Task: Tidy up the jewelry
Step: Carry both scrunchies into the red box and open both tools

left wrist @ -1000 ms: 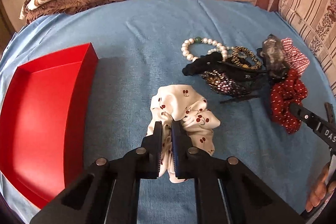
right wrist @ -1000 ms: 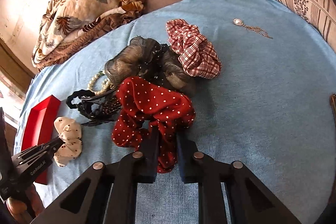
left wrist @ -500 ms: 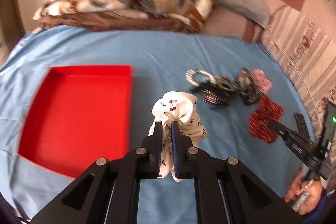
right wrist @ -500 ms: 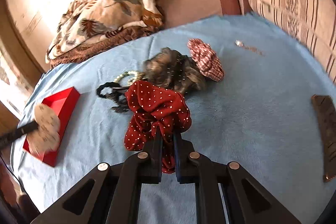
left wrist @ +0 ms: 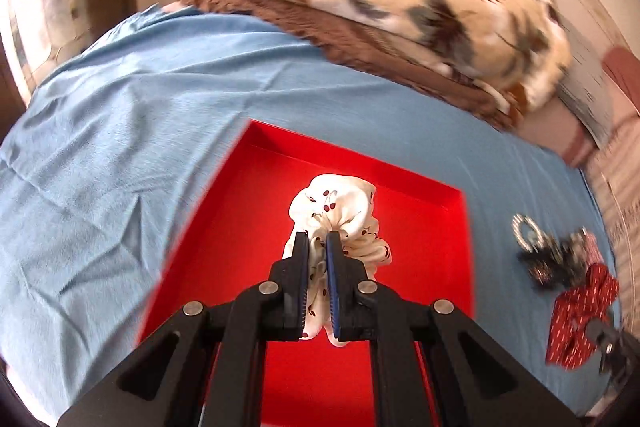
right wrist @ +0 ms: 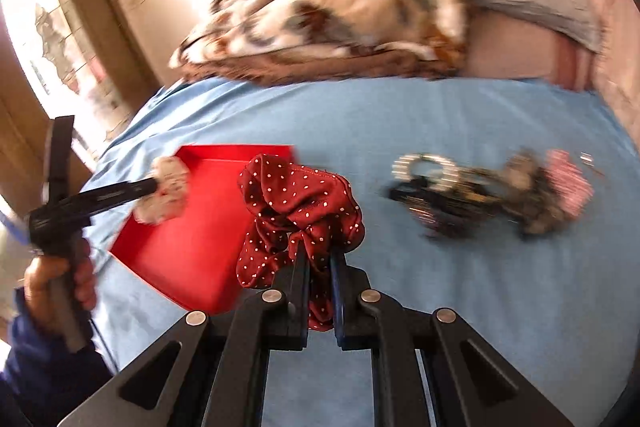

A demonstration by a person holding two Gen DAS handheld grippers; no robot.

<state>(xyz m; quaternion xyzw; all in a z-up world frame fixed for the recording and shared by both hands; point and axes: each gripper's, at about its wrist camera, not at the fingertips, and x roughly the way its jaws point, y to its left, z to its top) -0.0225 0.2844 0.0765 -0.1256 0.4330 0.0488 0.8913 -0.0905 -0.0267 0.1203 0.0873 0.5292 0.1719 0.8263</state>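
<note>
Left gripper (left wrist: 318,247): we see its fingers clenched on the white cherry-print scrunchie (left wrist: 340,215), which hangs above the floor of the red box (left wrist: 256,227).
Red box: it lies under and beyond our left fingertips, on the blue sheet (left wrist: 120,147); from the right wrist view it sits to the left of the right fingers.
Right gripper (right wrist: 320,259): we see its fingers grasping the red polka-dot scrunchie (right wrist: 300,203), lifted off the sheet, just right of the box's near corner.
Remaining pile (right wrist: 480,187): pearl bracelet (right wrist: 424,165), dark clips and a checked scrunchie (right wrist: 568,183), blurred, beyond and to the right of the right fingers, well apart from the box.
Floral blanket (left wrist: 380,7): bunched far beyond the fingers at the sheet's far edge.
</note>
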